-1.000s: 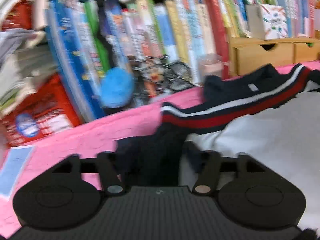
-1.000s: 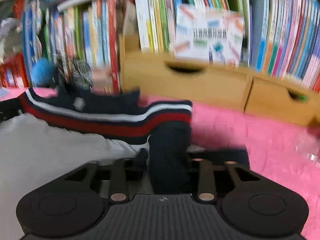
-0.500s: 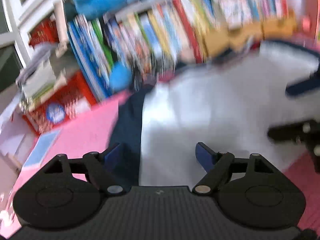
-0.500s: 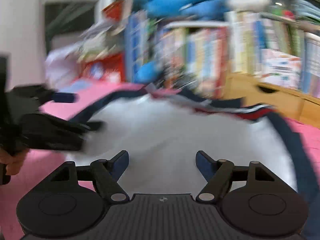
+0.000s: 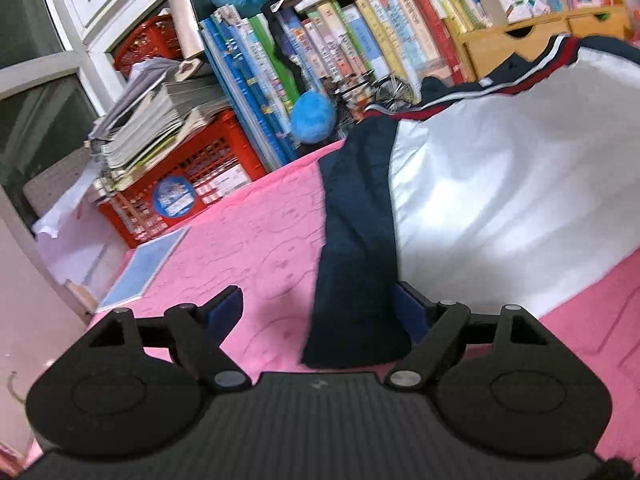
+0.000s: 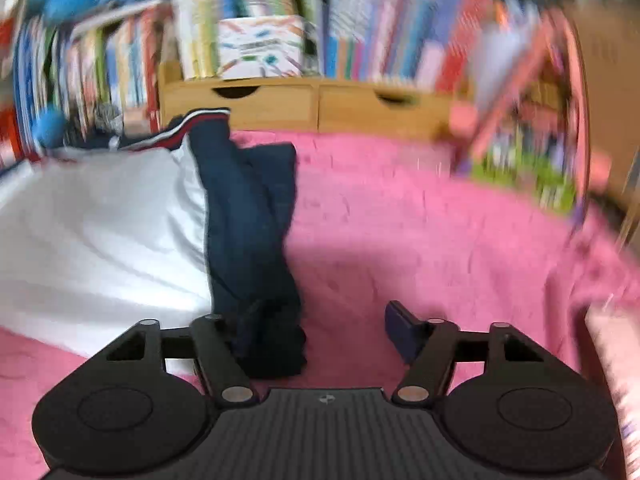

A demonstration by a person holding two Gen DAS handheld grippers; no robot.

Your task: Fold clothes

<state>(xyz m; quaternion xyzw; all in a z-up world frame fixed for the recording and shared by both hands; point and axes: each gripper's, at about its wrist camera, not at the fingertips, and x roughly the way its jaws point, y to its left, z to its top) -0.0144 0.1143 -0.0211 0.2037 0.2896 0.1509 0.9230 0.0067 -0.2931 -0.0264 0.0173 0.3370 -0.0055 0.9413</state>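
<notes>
1. A white and navy shirt (image 5: pixel 500 184) is laid flat on the pink blanket (image 5: pixel 248 240), most likely so that it can be folded neatly.
2. The left navy sleeve (image 5: pixel 356 264) is stretched straight down beside the white part, and its end is seen between the fingers of the left gripper (image 5: pixel 320 308).
3. The left jaws are held wide apart, so nothing is pinched.
4. The right navy sleeve (image 6: pixel 252 232) is left bunched up, with its end by the left finger of the right gripper (image 6: pixel 320 328).
5. The right jaws are apart and closing; the sleeve is not squeezed.
6. The books (image 5: pixel 340 40) are kept behind the blanket, out of the way.
</notes>
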